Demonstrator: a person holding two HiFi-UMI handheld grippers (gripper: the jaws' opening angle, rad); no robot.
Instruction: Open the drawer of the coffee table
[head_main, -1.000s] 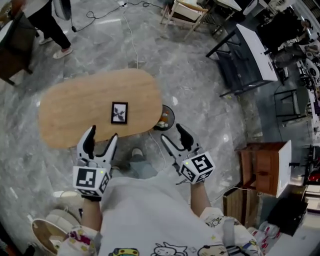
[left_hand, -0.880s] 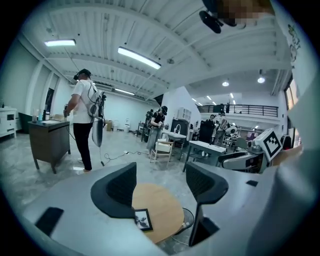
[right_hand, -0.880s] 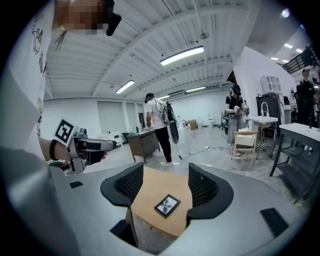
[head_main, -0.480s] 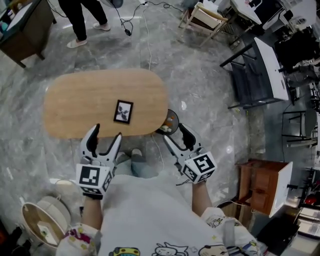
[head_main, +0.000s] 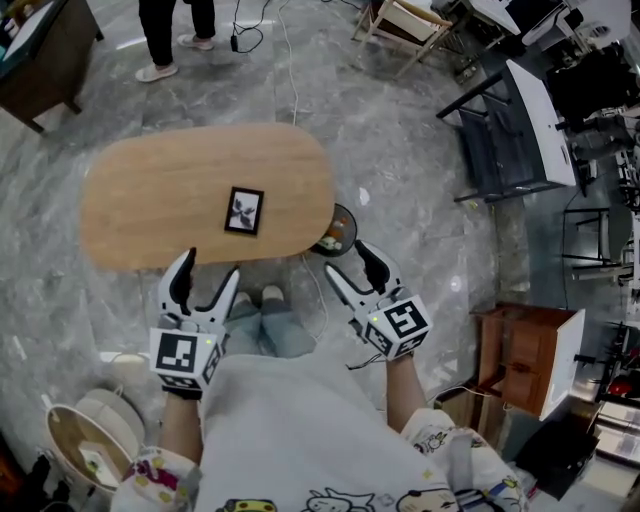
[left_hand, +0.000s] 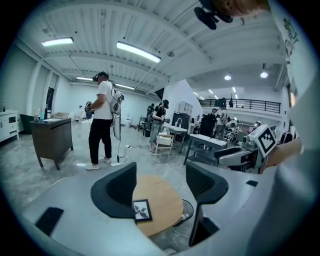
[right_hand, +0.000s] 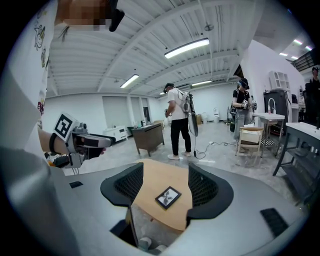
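Where the person stands: on the grey marble floor (head_main: 420, 200), at the near long side of the coffee table (head_main: 170, 200), with a white printed shirt (head_main: 290, 430) lowest in the head view and shoes (head_main: 256, 298) just short of the table's edge.
Left gripper (head_main: 208, 268): held in the air over that near edge, jaws spread wide with nothing between them. Its own view shows the table top and the picture frame (head_main: 243, 211) through the gap.
Right gripper (head_main: 346, 260): level with the left one, near the table's right end, jaws likewise apart and empty, touching nothing.
Round white appliance (head_main: 85, 450): on the floor beside the person's left.
Coffee table: oval, with a light wood top, lying crosswise before the person and below both grippers.
Drawer: cannot be made out; only the table top shows in all three views.
Picture frame: black, lying flat on the top, right of its middle.
Round dark container (head_main: 335, 232): on the floor just beside the table's right end, holding small things too small to tell.
Wooden cabinet (head_main: 520, 355): to the right, well apart from the table.
Cable (head_main: 275, 60): runs across the floor beyond the table's far side.
Dark desk (head_main: 520, 110): white-topped, at the far right.
Dark cabinet (head_main: 40, 55): at the far left.
Other person (head_main: 175, 30): in black trousers, standing beyond the table.
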